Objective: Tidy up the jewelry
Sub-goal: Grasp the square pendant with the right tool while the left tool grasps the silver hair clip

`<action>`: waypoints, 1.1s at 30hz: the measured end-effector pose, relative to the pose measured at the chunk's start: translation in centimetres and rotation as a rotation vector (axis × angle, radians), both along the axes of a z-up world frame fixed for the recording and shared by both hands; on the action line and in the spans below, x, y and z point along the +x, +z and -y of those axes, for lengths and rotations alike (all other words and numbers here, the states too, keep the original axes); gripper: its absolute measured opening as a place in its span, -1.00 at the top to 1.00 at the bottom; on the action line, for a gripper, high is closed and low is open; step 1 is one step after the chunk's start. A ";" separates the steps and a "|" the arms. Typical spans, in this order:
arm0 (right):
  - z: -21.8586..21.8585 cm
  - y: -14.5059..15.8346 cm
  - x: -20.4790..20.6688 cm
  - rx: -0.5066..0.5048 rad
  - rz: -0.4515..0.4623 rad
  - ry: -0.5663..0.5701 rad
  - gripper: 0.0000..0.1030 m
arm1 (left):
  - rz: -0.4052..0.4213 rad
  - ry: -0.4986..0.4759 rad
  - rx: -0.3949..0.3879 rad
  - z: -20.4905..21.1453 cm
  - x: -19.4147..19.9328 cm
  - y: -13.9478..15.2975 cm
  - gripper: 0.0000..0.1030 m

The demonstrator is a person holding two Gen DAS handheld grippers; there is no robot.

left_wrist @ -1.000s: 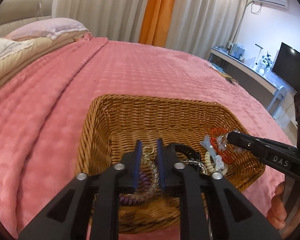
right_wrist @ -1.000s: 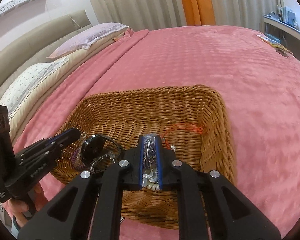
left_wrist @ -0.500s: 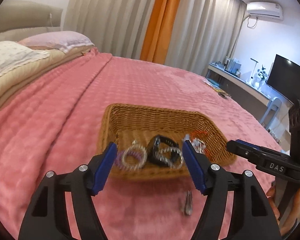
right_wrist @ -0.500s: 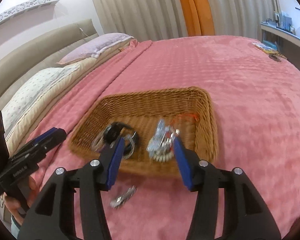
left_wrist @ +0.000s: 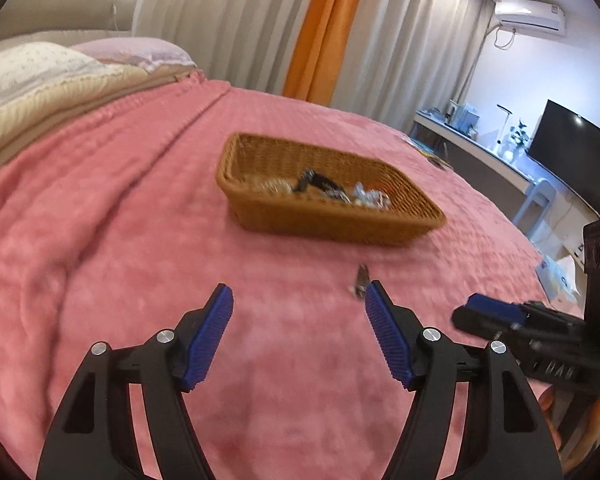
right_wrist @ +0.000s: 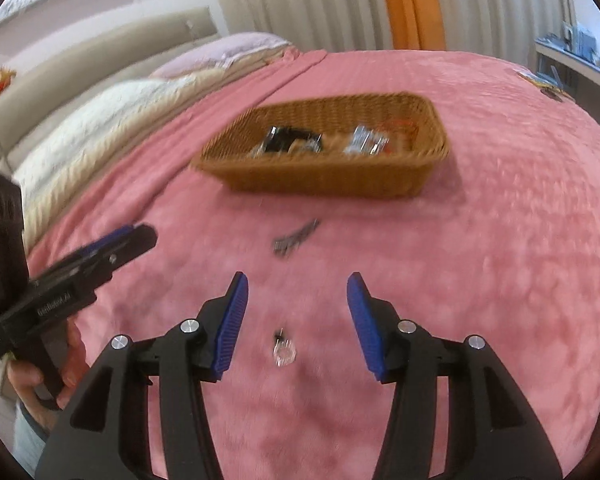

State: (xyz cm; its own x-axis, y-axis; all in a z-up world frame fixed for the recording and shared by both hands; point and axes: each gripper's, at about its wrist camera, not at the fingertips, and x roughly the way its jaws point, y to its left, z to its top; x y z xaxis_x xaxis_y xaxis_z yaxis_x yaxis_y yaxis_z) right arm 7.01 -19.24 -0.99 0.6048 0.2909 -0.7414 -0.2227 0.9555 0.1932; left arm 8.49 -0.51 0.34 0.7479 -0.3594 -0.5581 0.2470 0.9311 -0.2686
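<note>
Jewelry mostly sits in the wicker basket [right_wrist: 380, 184]; I judge the task well along. My right gripper [right_wrist: 296, 316] and left gripper [left_wrist: 298, 334] are both spread wide, empty. Left on the pink blanket [right_wrist: 500, 280]: a clear earring [right_wrist: 284, 354] between the right fingers and a metal clip [right_wrist: 296, 238] nearer the basket.

A home bedroom: a bed [left_wrist: 140, 220] under a pink blanket, pillows [left_wrist: 32, 68] at its head, grey and orange curtains [left_wrist: 312, 28] behind it, an air conditioner [left_wrist: 530, 14] high on the wall, and a television [left_wrist: 572, 144] on a desk [left_wrist: 480, 156] beside the bed.
</note>
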 end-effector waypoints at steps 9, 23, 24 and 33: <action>-1.3 -3.2 -0.2 -0.044 -0.057 0.033 0.15 | -0.019 -0.025 0.028 0.8 -0.2 -1.8 -0.27; -3.5 -3.9 0.0 -0.195 -0.036 0.016 0.75 | -0.028 -0.031 0.035 1.3 -0.3 -1.6 -0.27; -3.4 -3.9 0.1 -0.200 -0.033 0.007 0.75 | -0.035 -0.035 0.032 1.4 -0.3 -1.4 -0.27; 1.9 -3.9 0.8 -0.068 -0.058 -0.183 0.75 | -0.106 -0.109 0.127 5.3 1.7 -0.3 -0.09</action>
State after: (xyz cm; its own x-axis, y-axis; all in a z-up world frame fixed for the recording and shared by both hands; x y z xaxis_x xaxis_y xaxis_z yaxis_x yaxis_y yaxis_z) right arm 7.85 -21.15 -4.90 0.5988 0.1283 -0.7905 -0.0347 0.9903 0.1344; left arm 10.16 -5.83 0.07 0.6426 -0.3567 -0.6781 0.3251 0.9283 -0.1802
